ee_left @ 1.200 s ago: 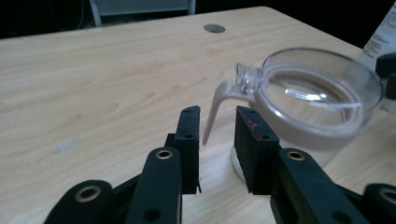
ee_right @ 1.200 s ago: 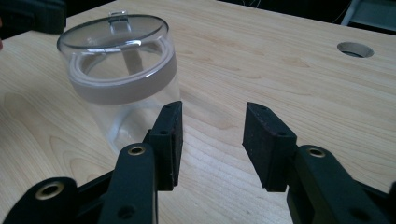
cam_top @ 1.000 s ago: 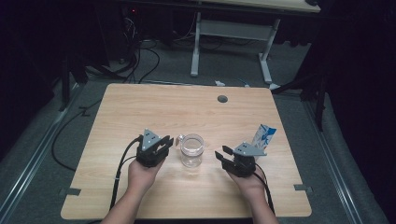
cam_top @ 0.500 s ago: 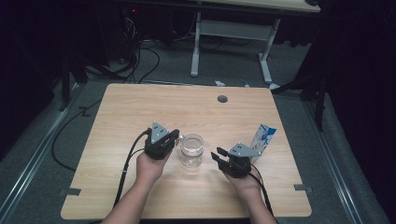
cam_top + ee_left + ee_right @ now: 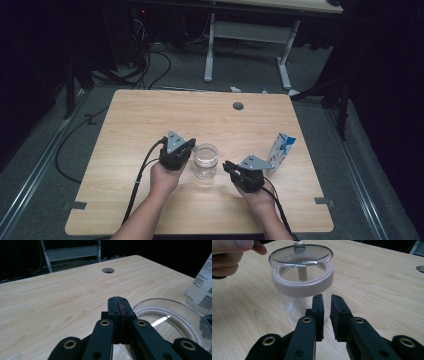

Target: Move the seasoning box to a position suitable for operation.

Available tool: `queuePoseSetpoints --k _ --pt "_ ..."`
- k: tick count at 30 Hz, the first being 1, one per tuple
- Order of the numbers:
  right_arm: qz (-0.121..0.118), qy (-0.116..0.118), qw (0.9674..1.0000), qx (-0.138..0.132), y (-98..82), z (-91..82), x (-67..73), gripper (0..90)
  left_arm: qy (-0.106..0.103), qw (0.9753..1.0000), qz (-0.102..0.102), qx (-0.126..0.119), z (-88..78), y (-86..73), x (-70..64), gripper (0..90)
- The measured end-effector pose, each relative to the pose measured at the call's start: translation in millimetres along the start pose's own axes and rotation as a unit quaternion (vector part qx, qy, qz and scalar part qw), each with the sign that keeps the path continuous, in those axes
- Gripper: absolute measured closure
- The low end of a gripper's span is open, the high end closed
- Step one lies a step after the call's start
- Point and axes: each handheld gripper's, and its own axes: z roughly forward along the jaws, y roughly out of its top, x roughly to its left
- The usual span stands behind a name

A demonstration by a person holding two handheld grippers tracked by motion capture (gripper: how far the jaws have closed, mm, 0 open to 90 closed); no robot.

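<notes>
**Both sets of jaws close in beside the clear jar**

Since the earlier high-view frame, the left gripper (image 5: 186, 148) has slid in toward the clear, round plastic jar with its transparent lid (image 5: 205, 161), and it now sits just beside the jar's left rim. Its jaws are fully closed, pad against pad, with nothing between them. The right gripper (image 5: 229, 166) rests close to the jar's right side; its jaws have just been closing and now stand nearly together, a narrow gap left, holding nothing. The jar stands upright on the light wooden desk (image 5: 150, 120), between the 2 grippers near the front edge.

Judging from this, the risk is a knock: closed jaws pushed against a light jar could slide or tip it. Nothing pins the jar, and the white-and-blue carton (image 5: 281, 151) stands nearby on the right and could be struck.

The right gripper view shows the jar's side wall, the frosted band under the lid (image 5: 303, 288) and the lid's small knob (image 5: 298, 246), none of which read from above. The left gripper view shows the lid's rim (image 5: 172, 312) right next to the jaws, plus a labelled white bottle (image 5: 203, 287).
</notes>
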Motion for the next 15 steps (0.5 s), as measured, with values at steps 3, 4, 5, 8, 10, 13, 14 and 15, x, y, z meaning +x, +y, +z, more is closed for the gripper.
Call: queuePoseSetpoints --k 3,4,5,8,10,13,14,15 --pt "-0.003 -0.001 1.0 -0.001 0.3 -0.1 1.1 85.5 0.001 1.0 0.004 0.002 1.0 -0.7 -0.5 89.9" --pt "-0.003 -0.002 1.0 -0.001 0.4 -0.2 1.5 86.5 0.002 1.0 0.003 0.001 1.3 -0.7 -0.6 89.9" --pt "-0.005 -0.001 1.0 -0.002 0.5 -0.3 1.8 87.7 0.002 1.0 0.002 0.001 1.6 -0.7 -0.9 89.9" --pt "-0.008 -0.001 1.0 -0.003 0.7 -0.2 3.3 89.9 0.001 1.0 0.007 0.001 2.1 -1.3 -2.1 90.0" --pt "-0.011 0.001 0.9999 -0.003 1.1 0.0 4.7 90.0 0.001 1.0 0.008 0.0 2.5 -1.7 -3.2 90.0" --pt "-0.011 0.004 0.9999 -0.006 1.6 0.7 6.8 90.0 0.0 1.0 0.007 -0.001 2.7 -1.9 -3.1 90.0" --pt "-0.01 0.004 0.9999 -0.005 1.8 0.9 7.4 90.0 0.0 1.0 0.008 -0.001 2.7 -2.2 -2.9 90.0" --pt "-0.011 0.005 0.9999 -0.006 1.9 1.3 7.7 90.0 0.0 1.0 0.008 -0.003 2.6 -2.5 -2.8 90.0"
